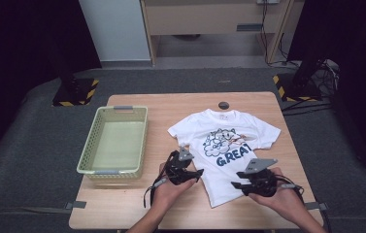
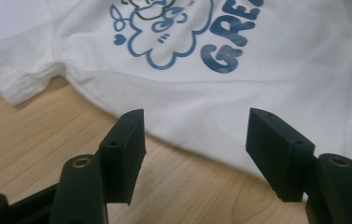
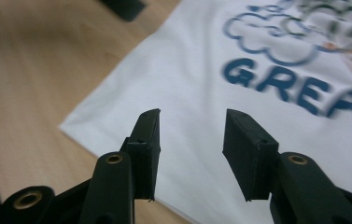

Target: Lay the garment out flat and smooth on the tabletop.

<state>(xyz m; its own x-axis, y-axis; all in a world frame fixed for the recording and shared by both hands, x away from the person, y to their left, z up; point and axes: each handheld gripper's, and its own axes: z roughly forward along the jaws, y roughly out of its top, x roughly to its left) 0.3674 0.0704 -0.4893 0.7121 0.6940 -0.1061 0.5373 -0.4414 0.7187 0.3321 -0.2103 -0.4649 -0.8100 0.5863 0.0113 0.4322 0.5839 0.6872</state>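
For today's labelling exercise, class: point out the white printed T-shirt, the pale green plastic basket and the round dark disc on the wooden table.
White printed T-shirt (image 1: 229,167), high view, plain cloth below the lettering.
Pale green plastic basket (image 1: 89,145), high view, left wall.
Round dark disc (image 1: 224,105), high view, its middle.

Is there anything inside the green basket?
No, the basket left of the shirt shows a bare floor in the high view.
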